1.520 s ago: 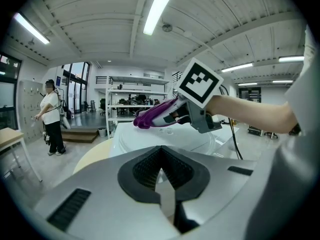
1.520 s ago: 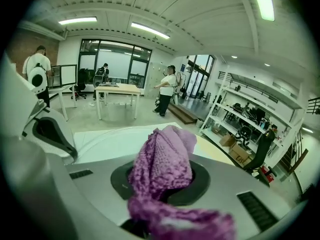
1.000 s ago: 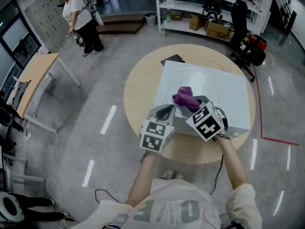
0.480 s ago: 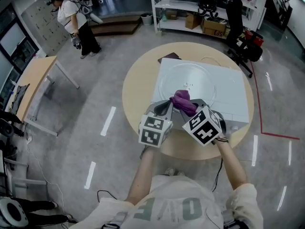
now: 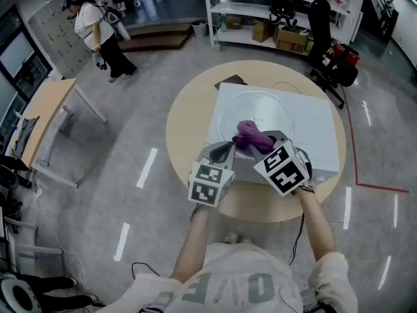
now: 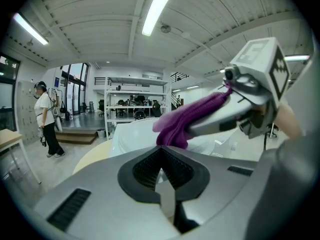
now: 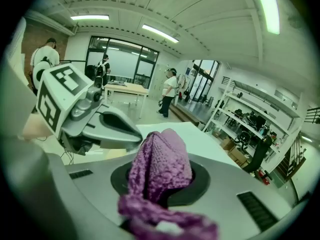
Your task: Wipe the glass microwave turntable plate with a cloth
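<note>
The clear glass turntable plate (image 5: 260, 106) lies flat on top of a white microwave (image 5: 316, 135) on a round wooden table (image 5: 186, 129). My right gripper (image 5: 264, 142) is shut on a purple knitted cloth (image 5: 253, 134), which rests on the plate's near part. In the right gripper view the cloth (image 7: 160, 166) bulges out of the jaws of that gripper (image 7: 160, 186). My left gripper (image 5: 227, 150) sits at the plate's front-left rim with its pads together (image 6: 161, 166). A pale sliver shows between them, and I cannot tell what it is. The cloth (image 6: 187, 121) hangs just ahead of it.
A dark flat object (image 5: 232, 81) and a thin white cable (image 5: 287, 83) lie on the table behind the microwave. White shelves (image 5: 280, 12) and an office chair (image 5: 329, 25) stand at the back. A person (image 5: 98, 34) stands at far left, beyond a wooden desk (image 5: 45, 103).
The right gripper shifted the cloth a little toward the plate's near-left and back again. The left gripper has stayed at the front rim.
</note>
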Tool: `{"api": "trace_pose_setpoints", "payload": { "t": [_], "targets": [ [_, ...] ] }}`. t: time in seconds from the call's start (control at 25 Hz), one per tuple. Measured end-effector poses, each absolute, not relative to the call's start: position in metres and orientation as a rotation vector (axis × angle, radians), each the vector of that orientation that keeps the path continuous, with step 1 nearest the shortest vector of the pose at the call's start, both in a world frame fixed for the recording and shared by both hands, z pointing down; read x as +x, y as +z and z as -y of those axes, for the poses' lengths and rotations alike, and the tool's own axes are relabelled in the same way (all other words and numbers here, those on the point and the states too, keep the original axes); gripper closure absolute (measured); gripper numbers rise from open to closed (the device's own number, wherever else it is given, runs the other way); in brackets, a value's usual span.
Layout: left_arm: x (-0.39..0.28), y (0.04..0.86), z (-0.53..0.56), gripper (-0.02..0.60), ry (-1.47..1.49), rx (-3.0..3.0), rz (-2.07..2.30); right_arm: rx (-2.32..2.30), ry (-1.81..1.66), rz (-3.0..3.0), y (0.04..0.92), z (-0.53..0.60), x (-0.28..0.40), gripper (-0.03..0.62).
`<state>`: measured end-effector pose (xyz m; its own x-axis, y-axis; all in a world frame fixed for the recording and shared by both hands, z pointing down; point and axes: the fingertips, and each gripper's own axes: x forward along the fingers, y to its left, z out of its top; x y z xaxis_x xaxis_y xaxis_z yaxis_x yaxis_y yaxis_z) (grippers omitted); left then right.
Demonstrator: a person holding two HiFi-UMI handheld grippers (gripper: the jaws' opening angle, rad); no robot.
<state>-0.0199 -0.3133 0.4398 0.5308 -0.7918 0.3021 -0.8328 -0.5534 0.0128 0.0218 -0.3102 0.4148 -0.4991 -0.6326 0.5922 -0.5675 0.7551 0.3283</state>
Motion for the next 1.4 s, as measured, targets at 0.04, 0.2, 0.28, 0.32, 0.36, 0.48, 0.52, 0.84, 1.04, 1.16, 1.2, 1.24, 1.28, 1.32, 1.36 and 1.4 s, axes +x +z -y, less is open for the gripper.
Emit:
{"api": "trace_pose_setpoints", "payload": {
  "t": [0.04, 0.2, 0.28, 0.32, 0.36, 0.48, 0.52, 0.84, 1.04, 1.16, 1.2, 1.24, 1.28, 1.32, 1.36, 1.4],
  "targets": [
    [-0.020, 0.441, 0.313, 0.578, 0.401, 2.608, 1.393, 0.938, -0.107, 2.235, 0.406, 0.323, 0.027, 0.546],
    [-0.021, 0.443, 0.310, 0.578, 0.407, 2.601, 1.385, 1.105, -0.090, 2.210, 0.382, 0.392, 0.048, 0.546],
    [-0.022, 0.441, 0.311, 0.578, 0.401, 2.601, 1.386, 1.162, -0.077, 2.170, 0.379, 0.424, 0.056, 0.546],
    [-0.021, 0.441, 0.312, 0.578, 0.404, 2.599, 1.378, 1.181, -0.069, 2.150, 0.381, 0.438, 0.059, 0.546],
    [-0.020, 0.442, 0.312, 0.578, 0.407, 2.597, 1.370, 1.191, -0.056, 2.133, 0.385, 0.450, 0.061, 0.546],
    [-0.018, 0.441, 0.312, 0.578, 0.400, 2.606, 1.365, 1.190, -0.026, 2.090, 0.404, 0.471, 0.063, 0.546],
    [-0.018, 0.441, 0.312, 0.578, 0.394, 2.612, 1.367, 1.189, -0.024, 2.080, 0.408, 0.476, 0.063, 0.546],
    [-0.017, 0.444, 0.313, 0.578, 0.442, 2.624, 1.352, 1.136, -0.001, 2.078, 0.419, 0.471, 0.053, 0.546],
    [-0.015, 0.445, 0.313, 0.578, 0.450, 2.634, 1.352, 1.086, -0.016, 2.098, 0.422, 0.434, 0.052, 0.546],
    [-0.014, 0.445, 0.312, 0.578, 0.452, 2.635, 1.353, 1.047, -0.022, 2.105, 0.425, 0.407, 0.052, 0.546],
    [-0.015, 0.445, 0.312, 0.578, 0.451, 2.635, 1.354, 1.039, -0.020, 2.112, 0.425, 0.396, 0.051, 0.546],
    [-0.015, 0.444, 0.311, 0.578, 0.449, 2.635, 1.356, 1.029, -0.029, 2.119, 0.425, 0.387, 0.050, 0.546],
    [-0.016, 0.443, 0.312, 0.578, 0.444, 2.636, 1.360, 1.020, -0.047, 2.125, 0.425, 0.378, 0.049, 0.546],
    [-0.016, 0.442, 0.312, 0.578, 0.440, 2.635, 1.364, 1.014, -0.066, 2.127, 0.425, 0.369, 0.048, 0.546],
    [-0.016, 0.442, 0.313, 0.578, 0.439, 2.634, 1.365, 1.009, -0.081, 2.129, 0.426, 0.360, 0.047, 0.546],
    [-0.017, 0.442, 0.314, 0.578, 0.441, 2.633, 1.365, 1.004, -0.090, 2.134, 0.426, 0.352, 0.045, 0.546]
  ]
}}
